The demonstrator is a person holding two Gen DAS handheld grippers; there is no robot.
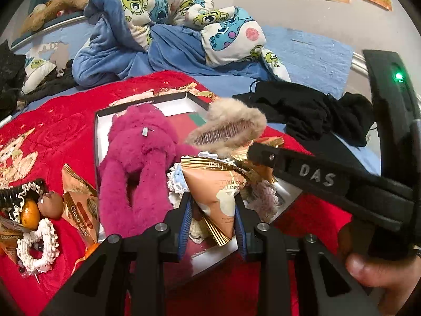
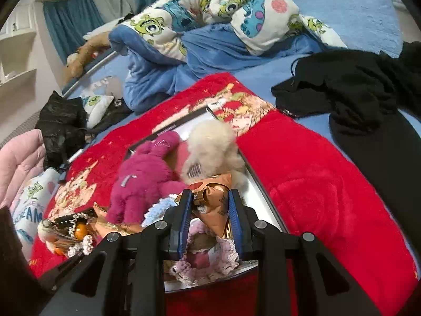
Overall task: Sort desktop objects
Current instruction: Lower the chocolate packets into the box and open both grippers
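A shallow white box (image 1: 104, 142) lies on the red blanket and holds a magenta plush toy (image 1: 139, 163), a beige furry hair claw (image 1: 231, 129), crochet scrunchies and snack packets. My left gripper (image 1: 213, 210) is shut on a brown triangular choco packet (image 1: 213, 192) above the box. My right gripper (image 2: 210, 210) is shut on another brown snack packet (image 2: 213, 205) over the box (image 2: 252, 184); its body crosses the left wrist view (image 1: 315, 176). The plush (image 2: 142, 184) and the hair claw (image 2: 210, 147) lie just beyond it.
Left of the box lie more choco packets (image 1: 79, 200), a tangerine (image 1: 29, 210), a white scrunchie (image 1: 39, 247) and a black frilled clip (image 1: 18, 194). Black clothing (image 1: 310, 110) lies right of the box. A blue cartoon duvet (image 1: 163, 26) is heaped behind.
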